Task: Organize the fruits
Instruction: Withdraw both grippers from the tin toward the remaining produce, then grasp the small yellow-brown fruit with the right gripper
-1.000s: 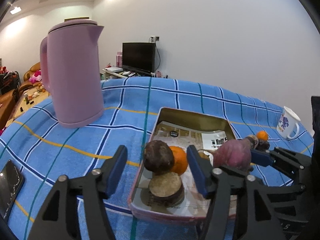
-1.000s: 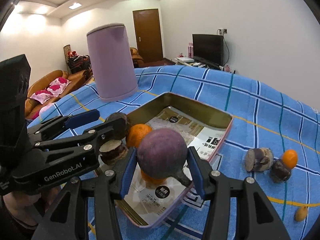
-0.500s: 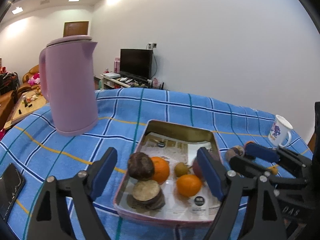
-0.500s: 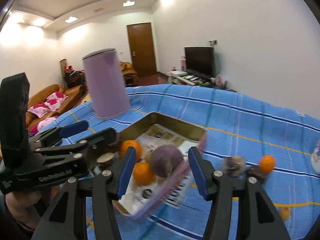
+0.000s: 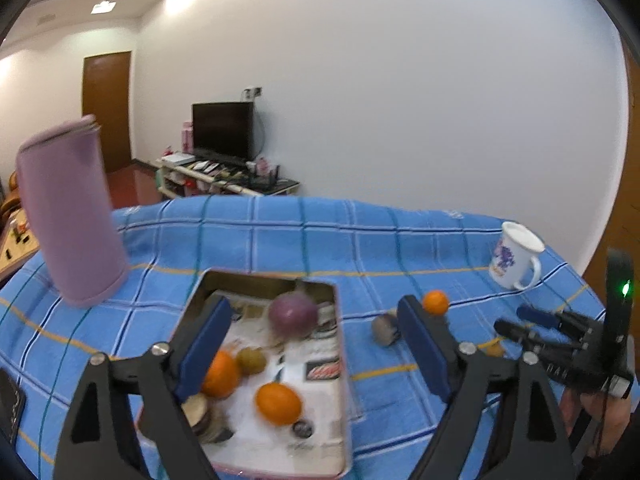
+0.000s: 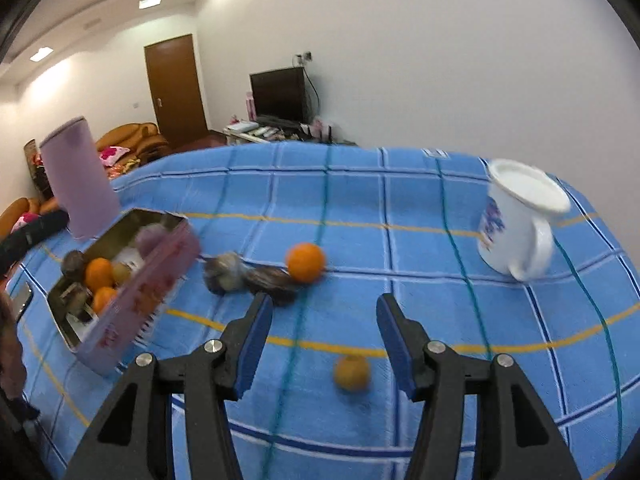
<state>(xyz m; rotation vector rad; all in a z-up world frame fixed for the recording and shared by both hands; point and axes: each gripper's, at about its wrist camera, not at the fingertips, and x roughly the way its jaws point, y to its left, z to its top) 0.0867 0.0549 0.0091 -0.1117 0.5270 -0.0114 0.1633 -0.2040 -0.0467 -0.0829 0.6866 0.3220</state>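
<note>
— Fruit sat where, exactly?

— Most of it lay in the metal tray (image 5: pixel 340 364) on the blue checked cloth (image 5: pixel 280 236): a purple round fruit (image 5: pixel 293 313) near the far end, two oranges (image 5: pixel 279 403) closer in, a small greenish-brown fruit (image 5: pixel 251 360) between them, and some dark cut pieces in the near left corner, partly behind a finger.

— And outside the tray?

— Just right of it, a grey-brown piece (image 6: pixel 224 271) lay touching a dark piece (image 6: pixel 272 280), with a loose orange (image 6: pixel 305 262) against that. A small yellowish fruit (image 6: pixel 351 372) lay apart, nearer the right gripper (image 6: pixel 324 344).

— What were that gripper's fingers doing?

— They stood partly spread with nothing between the pads; the yellowish fruit lay on the cloth below the gap, untouched.

— The left gripper (image 5: pixel 316 348)?

— Its jaws were opening, wide over the tray, gripping nothing.

— Anything else on the cloth?

— A pink kettle (image 5: pixel 68 216) stood left of the tray, and a white mug (image 6: pixel 520 220) stood well off to the right.
</note>
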